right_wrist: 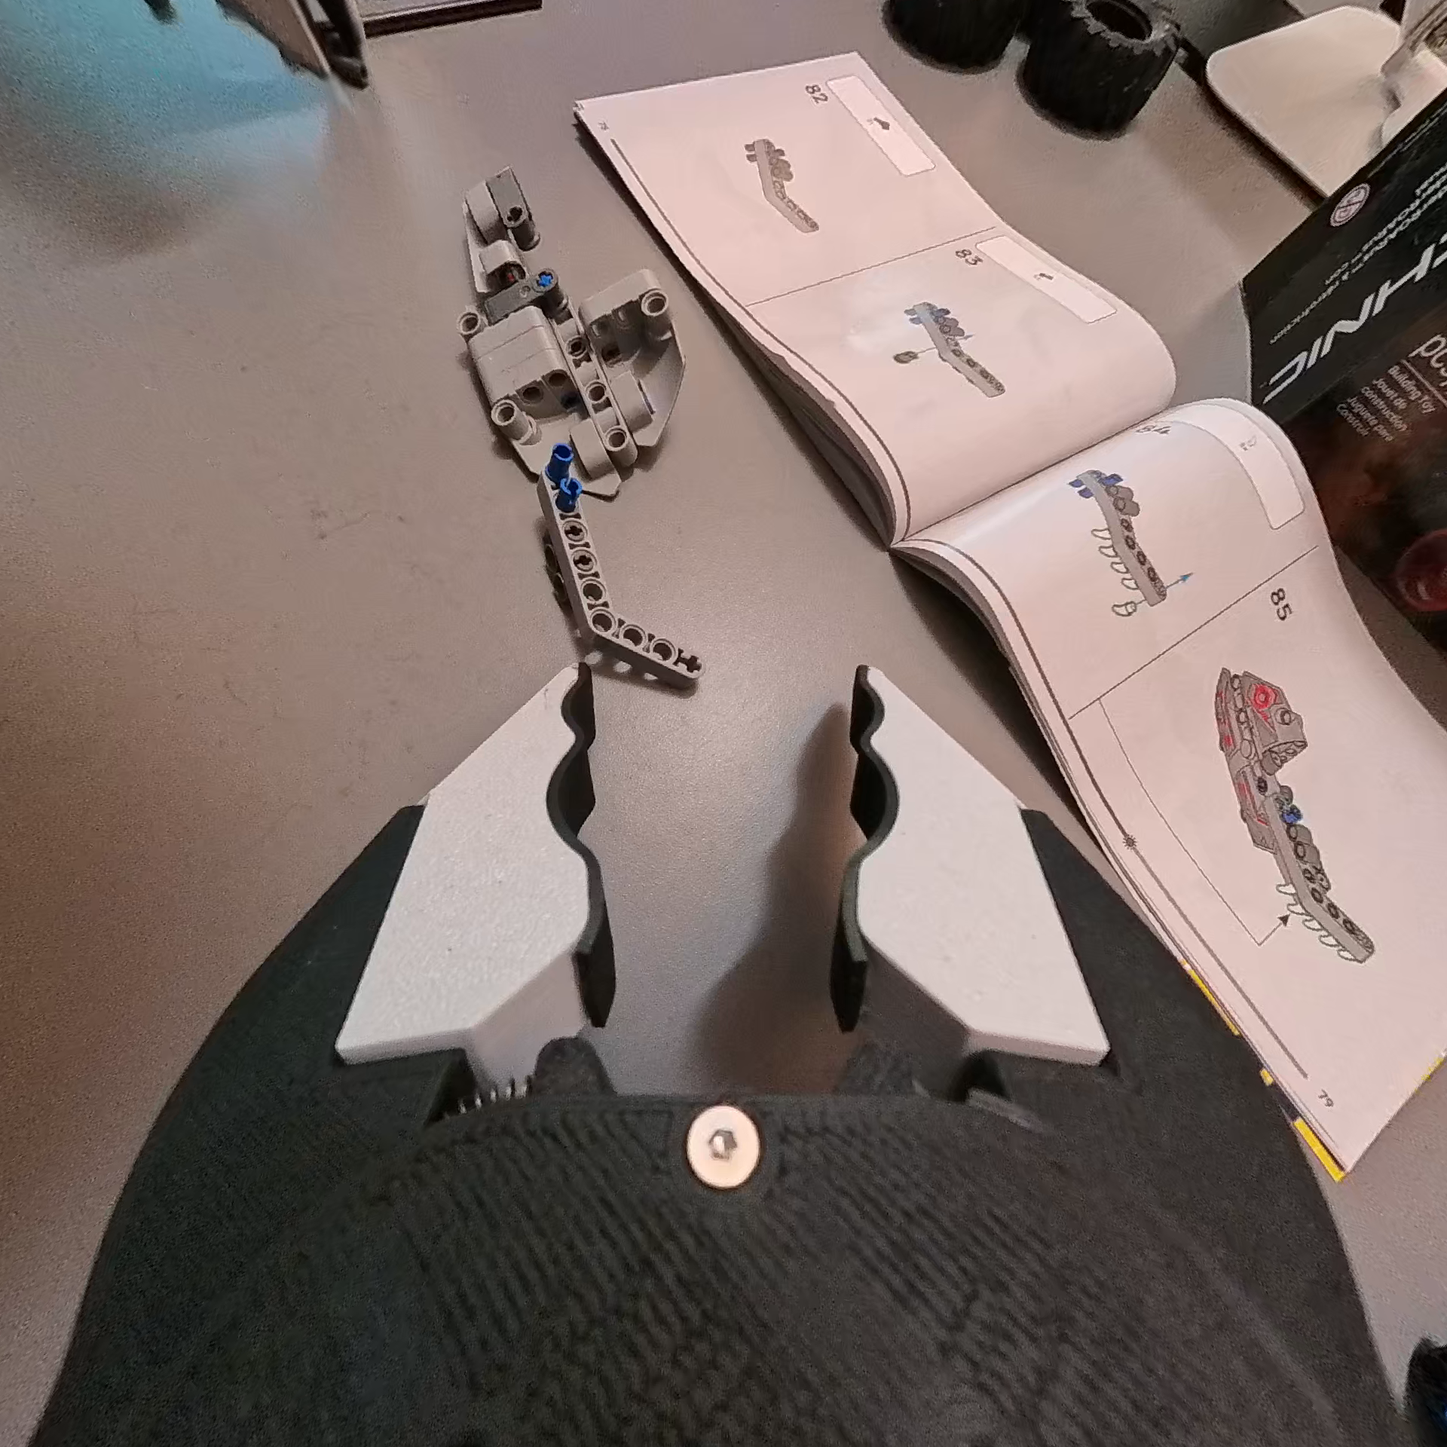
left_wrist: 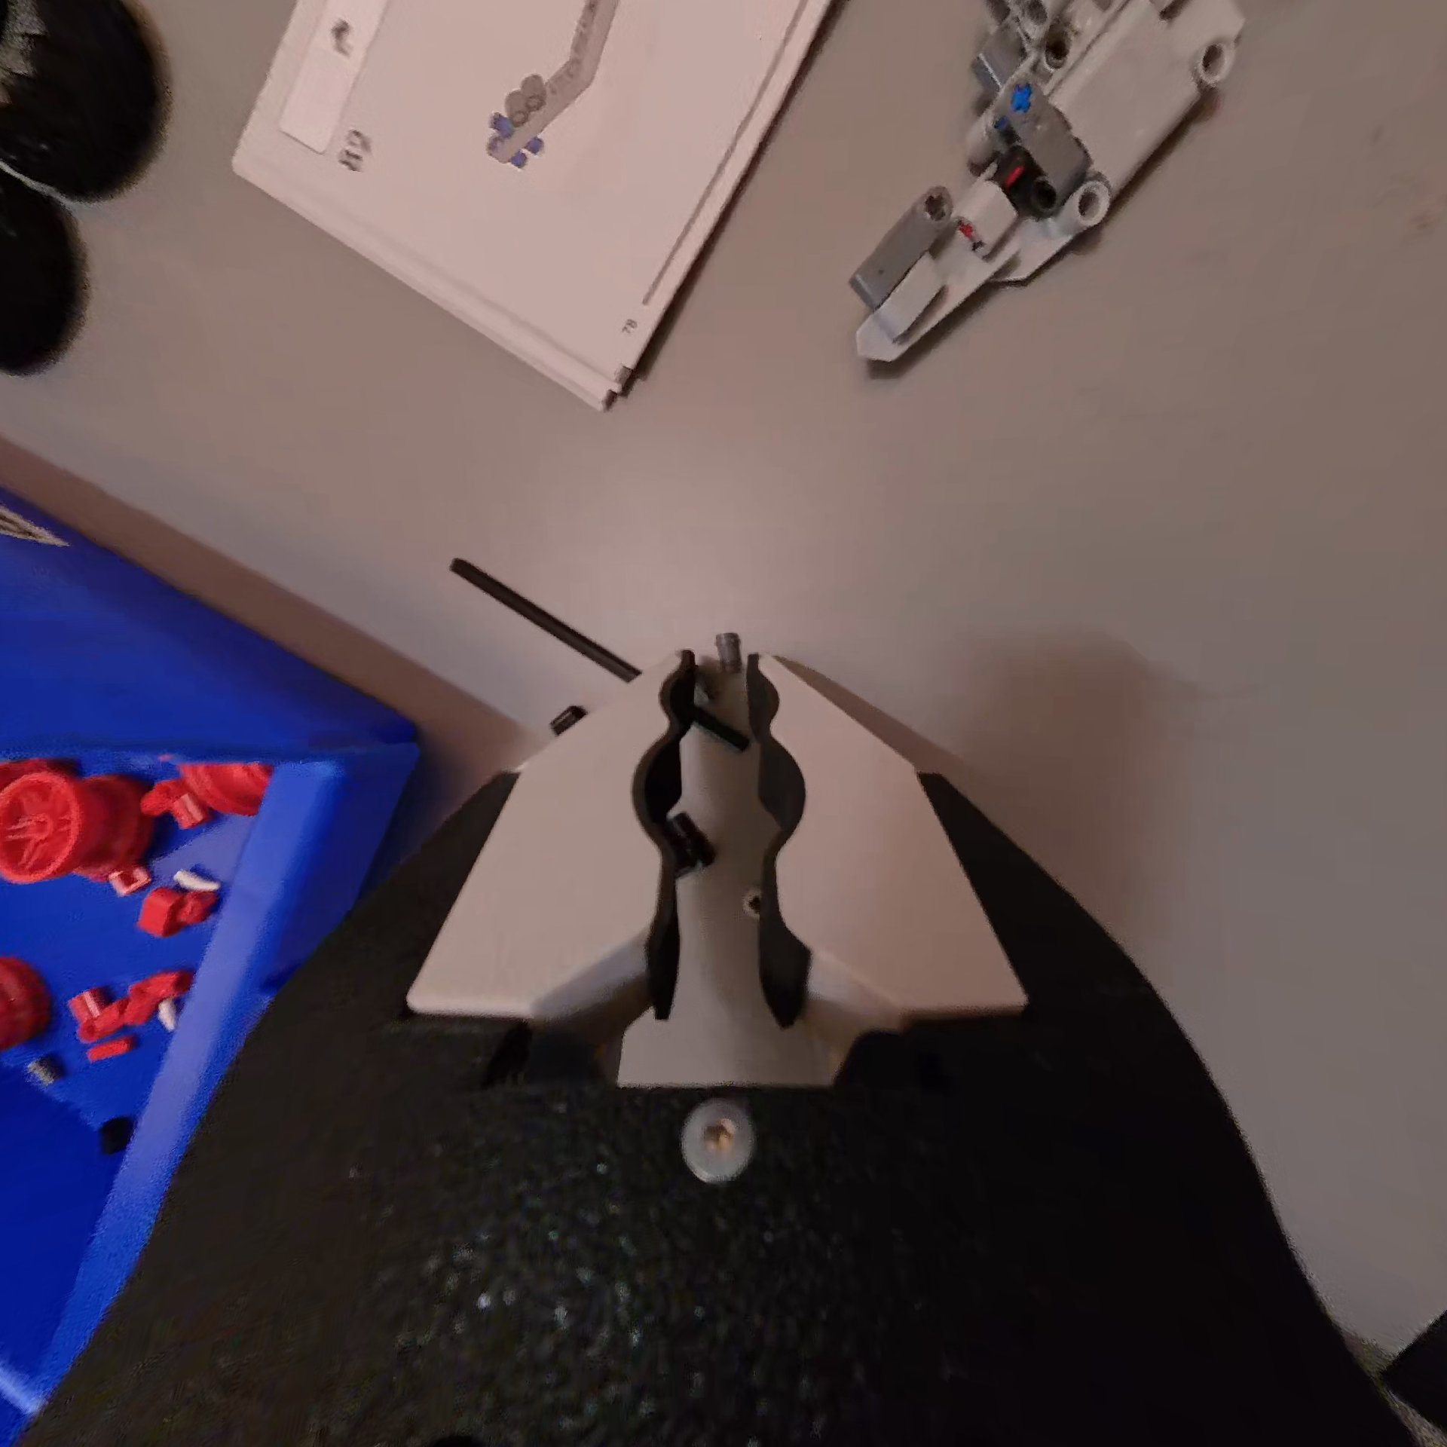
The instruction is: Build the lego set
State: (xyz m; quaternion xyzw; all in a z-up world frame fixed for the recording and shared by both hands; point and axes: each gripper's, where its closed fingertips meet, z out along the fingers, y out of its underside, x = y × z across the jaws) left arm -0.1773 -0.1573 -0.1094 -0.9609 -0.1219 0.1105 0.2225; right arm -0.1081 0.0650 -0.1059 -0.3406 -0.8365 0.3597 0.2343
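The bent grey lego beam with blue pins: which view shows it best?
The right wrist view: the bent grey lego beam with blue pins lies whole and sharp on the grey table, just ahead of the open fingers. The left wrist view does not show it.

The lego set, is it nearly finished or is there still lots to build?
Still lots. Done so far: one grey built chunk on the table, and a bent grey beam with blue pins lying loose beside it. In hand: nothing; the right gripper is open near the beam, and the left gripper hovers, slightly open, over tiny pieces. Left: the red pieces in the blue tray and the black tyres.
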